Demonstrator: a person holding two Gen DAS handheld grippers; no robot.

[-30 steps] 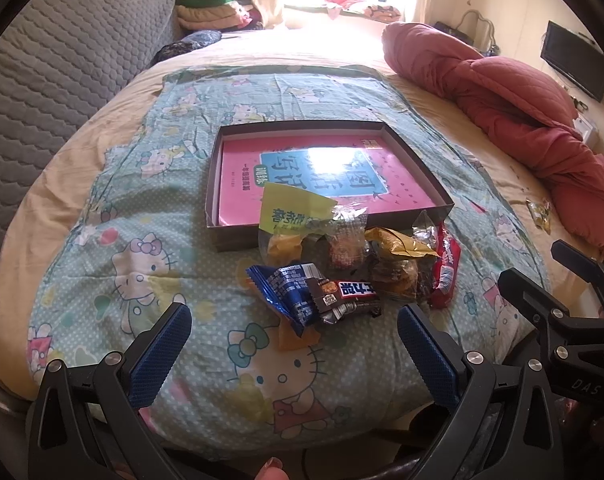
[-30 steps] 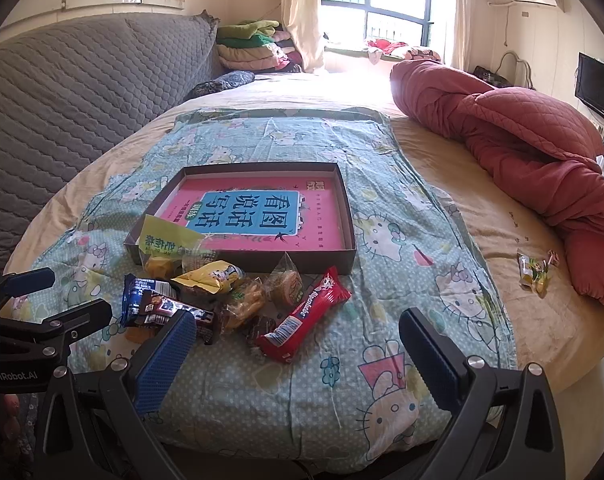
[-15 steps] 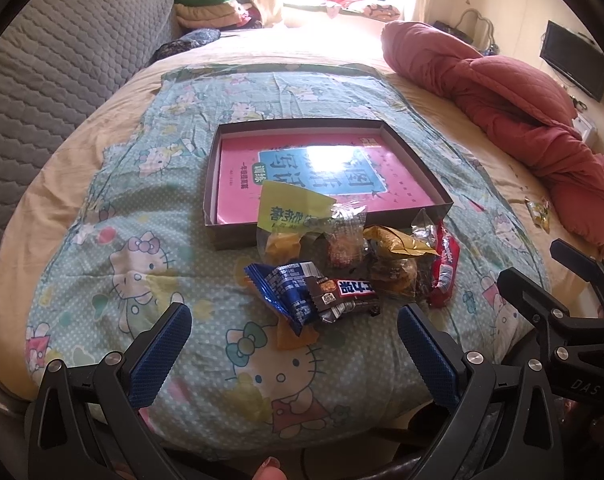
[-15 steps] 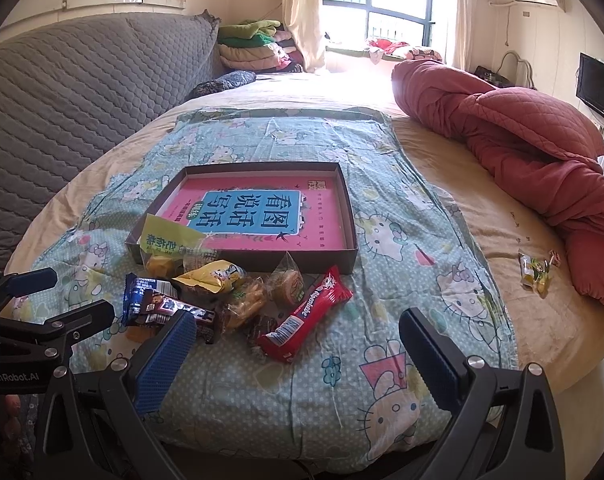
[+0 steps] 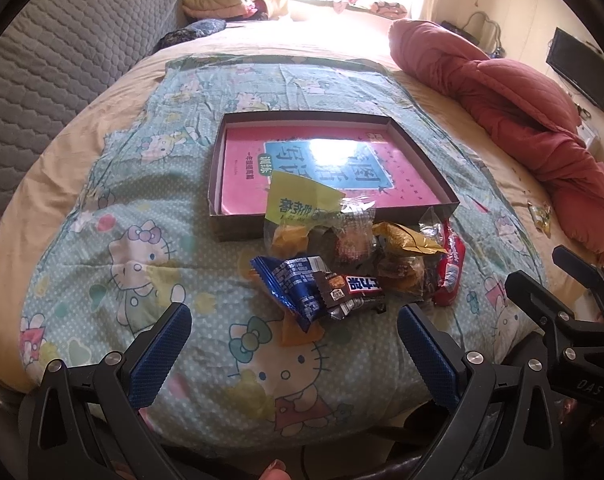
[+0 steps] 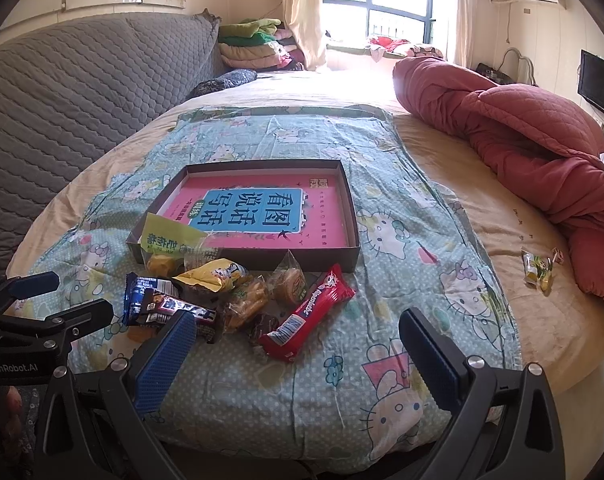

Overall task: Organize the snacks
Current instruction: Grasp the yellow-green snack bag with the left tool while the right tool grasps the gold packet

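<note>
Snacks (image 6: 237, 296) lie heaped before the tray (image 6: 352, 216) (perhaps touching it); both grippers (image 5: 289, 352) (image 6: 297, 364) hover spread, empty.

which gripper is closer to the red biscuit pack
Right. The right gripper sits just short of the red biscuit pack; the left gripper is off to its left.

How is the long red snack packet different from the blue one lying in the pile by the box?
The red packet is a long, smooth, plump tube; the blue packet is shorter, flatter and crumpled. The red packet lies at the pile's right edge with nothing on it; the blue packet sits at the left edge, with a dark bar wrapper across it. Both lie on the cartoon-cat blanket, outside the box, untouched by either gripper.
</note>
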